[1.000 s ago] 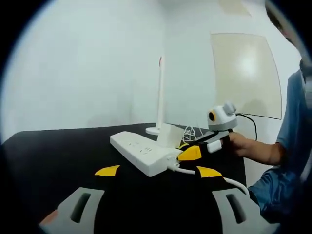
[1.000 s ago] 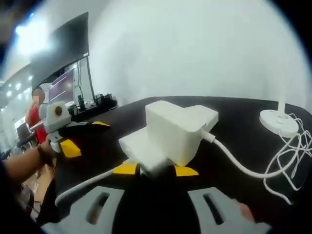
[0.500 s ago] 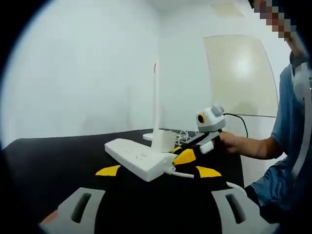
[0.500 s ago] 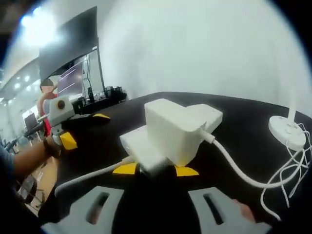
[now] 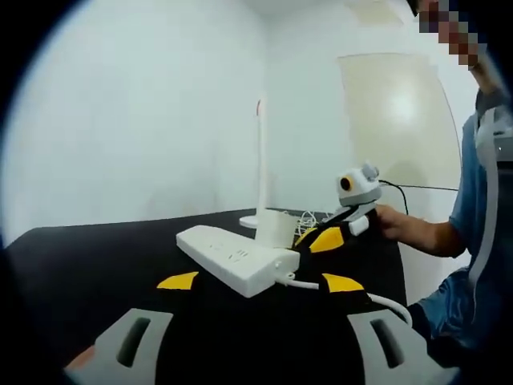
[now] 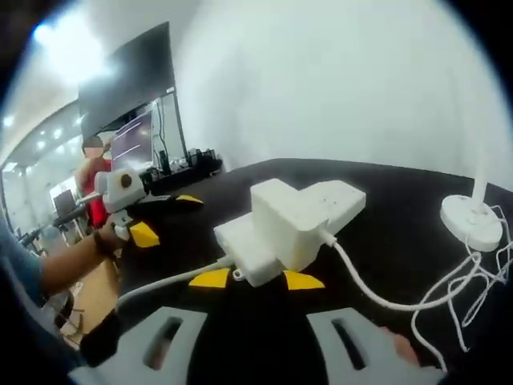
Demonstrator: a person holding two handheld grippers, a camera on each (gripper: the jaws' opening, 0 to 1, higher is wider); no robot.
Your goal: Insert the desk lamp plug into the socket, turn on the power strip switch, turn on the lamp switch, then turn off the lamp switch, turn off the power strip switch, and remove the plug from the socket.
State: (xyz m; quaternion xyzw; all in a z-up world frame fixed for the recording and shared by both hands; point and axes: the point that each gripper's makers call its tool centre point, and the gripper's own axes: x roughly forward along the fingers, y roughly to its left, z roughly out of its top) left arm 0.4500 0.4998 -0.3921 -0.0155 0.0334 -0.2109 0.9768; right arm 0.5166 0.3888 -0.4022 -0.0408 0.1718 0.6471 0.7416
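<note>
So the table (image 5: pixel 88 265) was a plain black top. Sitting right on it was a white power strip (image 5: pixel 237 259) with its cord (image 5: pixel 377 301) running off the near end. The lamp's round white base (image 6: pixel 470 222) stood farther back, next to a loose tangle of white cable (image 6: pixel 473 293).

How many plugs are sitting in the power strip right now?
1: a white lamp plug sits in the power strip near its switch end, by the right gripper. The other sockets look free, though the plug may hide some.
</note>
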